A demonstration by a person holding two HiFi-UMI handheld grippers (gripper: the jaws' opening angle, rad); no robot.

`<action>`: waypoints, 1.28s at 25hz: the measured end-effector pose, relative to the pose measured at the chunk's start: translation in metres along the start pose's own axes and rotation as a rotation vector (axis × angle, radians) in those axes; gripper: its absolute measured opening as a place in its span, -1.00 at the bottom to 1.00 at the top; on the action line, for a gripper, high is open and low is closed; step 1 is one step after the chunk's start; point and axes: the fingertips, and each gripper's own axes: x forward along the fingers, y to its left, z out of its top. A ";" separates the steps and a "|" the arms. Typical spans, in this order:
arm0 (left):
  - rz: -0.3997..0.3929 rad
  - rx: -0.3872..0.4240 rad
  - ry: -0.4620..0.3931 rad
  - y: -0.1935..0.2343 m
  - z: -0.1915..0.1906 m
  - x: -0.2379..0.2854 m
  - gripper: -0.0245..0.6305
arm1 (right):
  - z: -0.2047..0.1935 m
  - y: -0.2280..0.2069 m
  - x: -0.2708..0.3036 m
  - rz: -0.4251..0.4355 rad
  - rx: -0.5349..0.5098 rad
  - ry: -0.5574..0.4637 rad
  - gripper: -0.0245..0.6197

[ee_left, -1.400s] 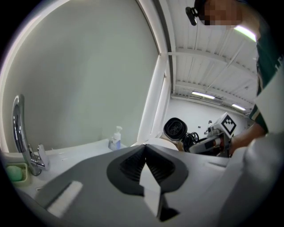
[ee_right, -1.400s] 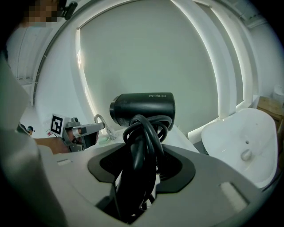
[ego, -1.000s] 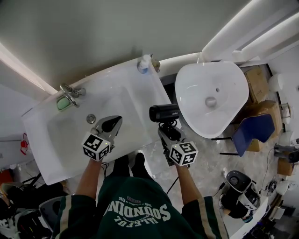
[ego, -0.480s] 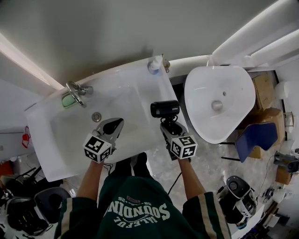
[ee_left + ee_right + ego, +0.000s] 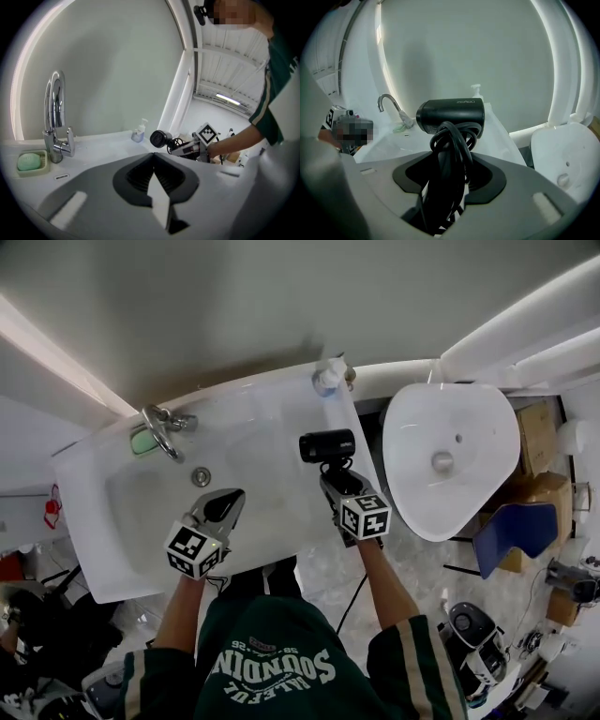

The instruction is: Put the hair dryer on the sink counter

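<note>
The black hair dryer [image 5: 327,445] has its cord wound round the handle, and my right gripper [image 5: 336,478] is shut on that handle. It hangs over the right part of the white sink counter [image 5: 272,413], barrel lying crosswise. In the right gripper view the hair dryer [image 5: 450,115] rises out of the right gripper [image 5: 446,164], with the counter [image 5: 499,136] behind it; whether it touches the counter I cannot tell. My left gripper [image 5: 229,496] is shut and empty over the basin's front. From the left gripper [image 5: 153,158], the hair dryer [image 5: 158,138] shows at the right.
A chrome faucet [image 5: 159,427] and a green soap bar [image 5: 142,441] stand at the counter's back left. A soap dispenser [image 5: 328,379] stands at its back right corner. A second white basin-shaped fixture [image 5: 450,460] lies right of the counter, with boxes [image 5: 539,427] beyond.
My right gripper has carried the hair dryer from the gap beside the counter's right edge to over the counter and lower. The left gripper has shifted slightly over the basin.
</note>
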 end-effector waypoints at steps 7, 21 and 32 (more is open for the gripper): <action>0.010 -0.011 0.031 0.009 -0.013 -0.005 -0.77 | -0.005 -0.021 0.043 -0.009 0.023 0.077 -0.30; 0.022 -0.015 0.069 0.015 -0.029 -0.017 -0.77 | -0.016 -0.062 0.083 -0.070 0.026 0.188 -0.30; 0.033 -0.025 0.078 0.014 -0.039 -0.024 -0.77 | -0.024 -0.060 0.089 -0.091 -0.052 0.245 -0.30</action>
